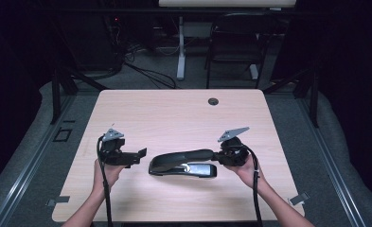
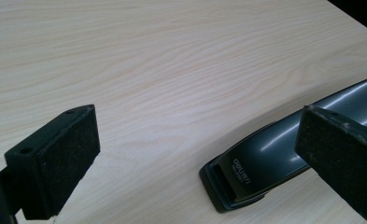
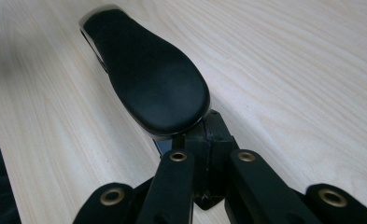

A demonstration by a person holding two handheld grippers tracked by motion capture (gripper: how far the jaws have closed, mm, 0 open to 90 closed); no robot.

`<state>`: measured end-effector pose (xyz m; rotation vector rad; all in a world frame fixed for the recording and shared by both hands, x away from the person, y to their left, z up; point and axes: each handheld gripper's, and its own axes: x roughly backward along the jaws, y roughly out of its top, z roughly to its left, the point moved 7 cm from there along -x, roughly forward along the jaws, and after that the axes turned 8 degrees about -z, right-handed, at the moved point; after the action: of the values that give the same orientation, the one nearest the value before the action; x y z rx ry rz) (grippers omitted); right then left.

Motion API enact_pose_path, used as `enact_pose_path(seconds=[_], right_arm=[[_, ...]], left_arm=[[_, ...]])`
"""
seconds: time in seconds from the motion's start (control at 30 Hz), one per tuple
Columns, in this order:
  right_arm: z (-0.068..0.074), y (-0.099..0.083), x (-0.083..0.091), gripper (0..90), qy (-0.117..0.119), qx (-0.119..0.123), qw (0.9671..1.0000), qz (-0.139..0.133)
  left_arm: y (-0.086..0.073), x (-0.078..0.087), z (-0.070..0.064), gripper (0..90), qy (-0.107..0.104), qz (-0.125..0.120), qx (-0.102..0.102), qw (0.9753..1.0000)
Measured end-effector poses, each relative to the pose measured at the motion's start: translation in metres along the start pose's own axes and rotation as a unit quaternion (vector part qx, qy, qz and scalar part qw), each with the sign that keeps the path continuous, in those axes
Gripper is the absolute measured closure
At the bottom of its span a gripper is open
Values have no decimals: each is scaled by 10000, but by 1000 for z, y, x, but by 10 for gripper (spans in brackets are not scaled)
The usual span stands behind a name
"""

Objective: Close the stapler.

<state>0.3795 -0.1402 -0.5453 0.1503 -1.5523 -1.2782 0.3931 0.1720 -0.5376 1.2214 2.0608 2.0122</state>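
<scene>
The pale wood counter (image 1: 174,113) carries one thing, a long black stapler (image 1: 183,163) with a bright metal base, lying flat between the two grippers. The right gripper (image 1: 221,155) has its jaws pressed together on the tail of the stapler's handle: in the right gripper view the rounded black handle runs straight out ahead of the closed jaws, its far tip well beyond them. The left gripper (image 1: 138,156) sits just short of the stapler's other end with its jaws spread wide and nothing between them; in the left gripper view the stapler's squared, lettered nose (image 2: 239,179) lies ahead of and towards one jaw, partly behind that jaw's pad, not yet in the gap. The step in hand looks like steadying the stapler at one end while the free gripper comes in to take the other. The next move likely calls for the left jaws to slide forward until the nose sits squarely between the pads, then close, while the right jaws hold firm so the stapler does not swivel on the counter.
</scene>
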Motion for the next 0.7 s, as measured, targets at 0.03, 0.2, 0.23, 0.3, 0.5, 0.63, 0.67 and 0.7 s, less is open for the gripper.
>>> enact_pose_path(seconds=[0.03,0.2,0.23,0.3,0.5,0.63,0.67,0.7], right_arm=[[0,-1,0,900,-7,0,10000,26],[-2,-5,-3,900,-34,2,9999,164],[-3,-6,-4,900,-49,-14,9998,183],[-5,-9,-6,900,-82,-32,9996,287],[-12,-17,-10,900,-180,-164,9981,570],[-15,-18,-10,900,-299,-50,9973,663],[-15,-17,-10,900,-358,88,9968,703],[-16,-16,-8,900,-388,71,9970,661]], left_arm=[[0,0,0,4,7,1,11,10000],[-1,-2,2,3,9,57,-25,10000],[-1,-2,2,3,-7,69,-13,10000],[-2,-3,2,3,-11,83,-12,10000],[-3,-5,2,3,5,102,-27,9999],[-3,-4,2,3,-25,125,-16,9999],[-3,-4,3,3,-28,139,-31,9999],[-3,-5,3,3,-26,139,-21,9999]])
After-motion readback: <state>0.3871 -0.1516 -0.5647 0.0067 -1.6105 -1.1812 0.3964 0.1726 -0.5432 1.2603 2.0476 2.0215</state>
